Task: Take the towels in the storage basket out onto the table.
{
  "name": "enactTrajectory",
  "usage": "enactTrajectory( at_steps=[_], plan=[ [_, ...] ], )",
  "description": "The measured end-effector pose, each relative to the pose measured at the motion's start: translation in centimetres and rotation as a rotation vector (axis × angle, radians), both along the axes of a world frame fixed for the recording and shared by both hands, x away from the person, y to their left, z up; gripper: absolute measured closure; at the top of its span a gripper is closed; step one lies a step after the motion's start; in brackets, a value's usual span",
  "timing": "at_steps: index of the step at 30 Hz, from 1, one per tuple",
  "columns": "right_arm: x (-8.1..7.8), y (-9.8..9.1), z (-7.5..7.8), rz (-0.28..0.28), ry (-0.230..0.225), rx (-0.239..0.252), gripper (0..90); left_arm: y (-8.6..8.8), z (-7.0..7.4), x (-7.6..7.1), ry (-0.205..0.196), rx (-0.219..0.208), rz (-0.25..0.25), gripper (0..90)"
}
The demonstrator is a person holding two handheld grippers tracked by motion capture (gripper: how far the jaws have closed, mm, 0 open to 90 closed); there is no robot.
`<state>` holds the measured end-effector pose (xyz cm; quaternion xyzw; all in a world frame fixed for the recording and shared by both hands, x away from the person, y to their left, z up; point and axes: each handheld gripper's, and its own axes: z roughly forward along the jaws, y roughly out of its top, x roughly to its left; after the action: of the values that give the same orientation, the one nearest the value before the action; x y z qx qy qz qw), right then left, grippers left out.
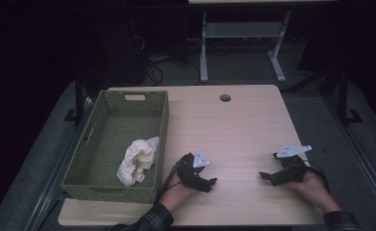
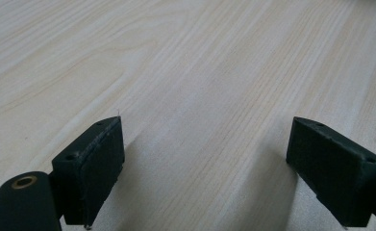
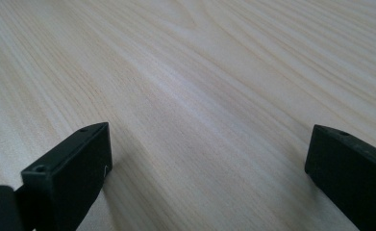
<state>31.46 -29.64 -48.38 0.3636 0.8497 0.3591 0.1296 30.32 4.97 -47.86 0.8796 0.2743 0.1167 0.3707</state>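
A green woven basket (image 1: 112, 185) stands on the left part of the light wooden table (image 1: 233, 125). Inside it, near its front right corner, lies a crumpled white cloth (image 1: 137, 160). My left gripper (image 1: 210, 184) rests on the table just right of the basket, near the front edge, pointing right. Its jaws stand wide apart in the left gripper view, with bare wood between them (image 2: 205, 168). My right gripper (image 1: 265, 177) lies near the front right of the table, pointing left. In the right gripper view its jaws are also wide apart over bare wood (image 3: 209, 178). Neither holds anything.
A round cable hole (image 1: 225, 97) sits near the table's far edge. Beyond the table stand a desk frame with white legs (image 1: 204, 53) and some cables on a dark floor. Metal rails (image 1: 363, 159) run along both sides of the table.
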Motion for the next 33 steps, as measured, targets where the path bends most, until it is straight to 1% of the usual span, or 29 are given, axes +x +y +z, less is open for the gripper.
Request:
enactTrajectory(
  at_steps=[14,16,17,18,19,21,25,26,31,33],
  plan=[
    [0.0,0.0,0.0,0.002,-0.001,-0.002,1.8,-0.2,0.4,0.0,0.027,0.034,-0.022,12.6],
    [0.0,0.0,0.0,0.001,0.0,-0.002,1.8,-0.1,0.6,0.0,0.036,0.032,-0.014,12.6],
    [0.0,0.0,0.0,0.001,-0.002,-0.003,1.8,-0.1,0.7,-0.1,0.036,0.023,-0.012,12.6],
    [0.0,0.0,0.0,0.001,-0.002,-0.003,1.8,0.0,0.9,-0.2,0.029,0.025,-0.014,12.6],
    [0.0,0.0,0.0,0.001,-0.002,-0.003,1.8,0.1,1.0,-0.2,0.032,0.023,-0.014,12.6],
    [0.0,0.0,0.0,0.001,-0.002,-0.003,1.8,0.2,1.1,-0.2,0.025,0.023,-0.004,12.6],
    [0.0,0.0,0.0,0.002,-0.003,-0.003,1.8,0.5,1.4,-0.3,0.026,0.025,0.009,12.6],
    [0.0,0.0,0.0,0.002,-0.002,-0.003,1.8,0.6,1.5,-0.3,0.028,0.017,0.012,12.7],
    [0.0,0.0,0.0,0.001,-0.002,-0.003,1.8,0.7,2.0,-0.4,0.018,0.026,0.025,12.8],
    [0.0,0.0,0.0,0.001,-0.002,-0.003,1.8,0.8,2.2,-0.4,0.018,0.016,0.032,12.8]
  ],
)
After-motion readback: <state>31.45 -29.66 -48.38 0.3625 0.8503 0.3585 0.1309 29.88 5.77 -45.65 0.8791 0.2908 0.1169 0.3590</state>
